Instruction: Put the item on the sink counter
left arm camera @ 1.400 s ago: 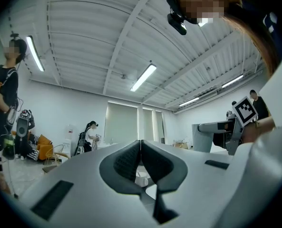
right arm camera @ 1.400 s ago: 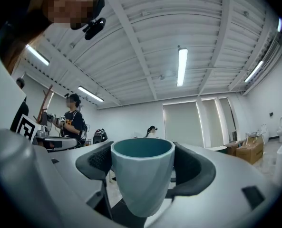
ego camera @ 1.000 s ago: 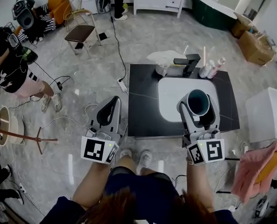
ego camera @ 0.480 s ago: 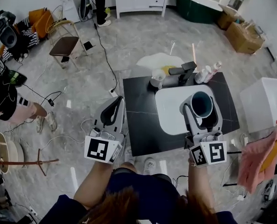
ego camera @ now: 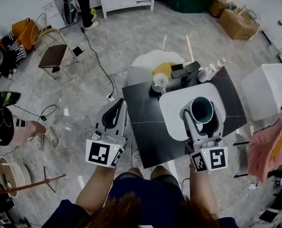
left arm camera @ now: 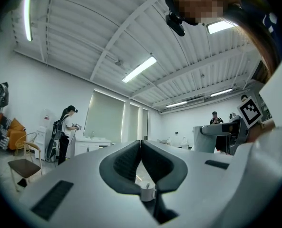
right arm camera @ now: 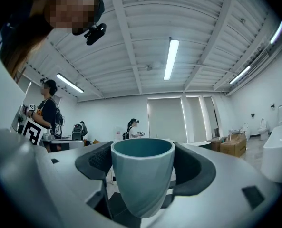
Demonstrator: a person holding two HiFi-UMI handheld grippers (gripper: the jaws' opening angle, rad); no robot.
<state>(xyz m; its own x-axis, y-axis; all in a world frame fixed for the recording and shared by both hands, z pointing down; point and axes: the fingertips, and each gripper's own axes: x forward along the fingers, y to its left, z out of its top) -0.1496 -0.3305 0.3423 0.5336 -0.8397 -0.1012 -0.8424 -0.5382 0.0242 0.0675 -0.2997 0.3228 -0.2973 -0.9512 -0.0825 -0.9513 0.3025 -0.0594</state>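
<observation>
Right gripper (ego camera: 202,113) is clamped on the teal cup (right arm camera: 141,175). Cup is upright, mouth up, with pads on its wall at 3 and 9 o'clock. Head view: cup sits over the white basin (ego camera: 174,110) of the black sink counter (ego camera: 143,113), faucet (ego camera: 183,72) at its 11 o'clock. Left gripper (left arm camera: 141,146) has jaws pressed together, nothing between them.

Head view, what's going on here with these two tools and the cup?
A person holds a tool in each hand. The right tool grips a teal cup upright, over the white basin of the black sink counter. The left tool is shut and empty, by the counter's left edge.
</observation>
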